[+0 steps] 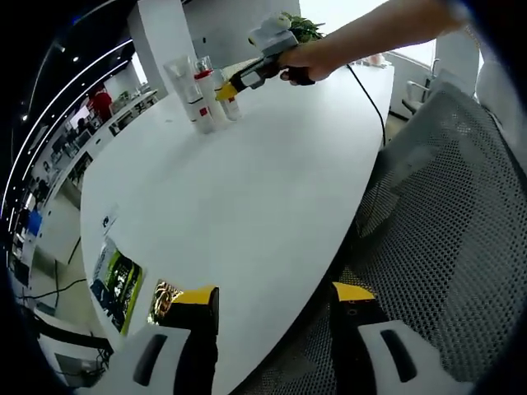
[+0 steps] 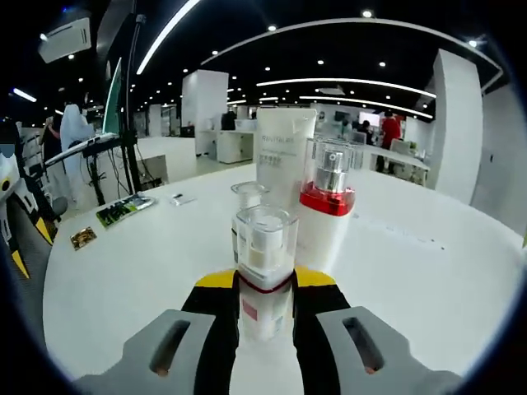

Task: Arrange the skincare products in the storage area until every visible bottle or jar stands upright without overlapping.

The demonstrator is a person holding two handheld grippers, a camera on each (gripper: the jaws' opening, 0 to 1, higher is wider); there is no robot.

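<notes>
Upright, clear-capped bottle clamped by right gripper, left gripper open, holding nothing

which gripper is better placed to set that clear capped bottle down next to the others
Right. The right gripper already has its jaws around the clear-capped bottle, just before the red-collared pump bottle and white tube. The left gripper hangs open at the white table's near edge.

Open-plan office interior. A large white oval tabletop stands beside a grey mesh office chair, with rows of desks and standing people in the background. Long linear ceiling lights and recessed spots run across a dark ceiling between white square columns.
</notes>
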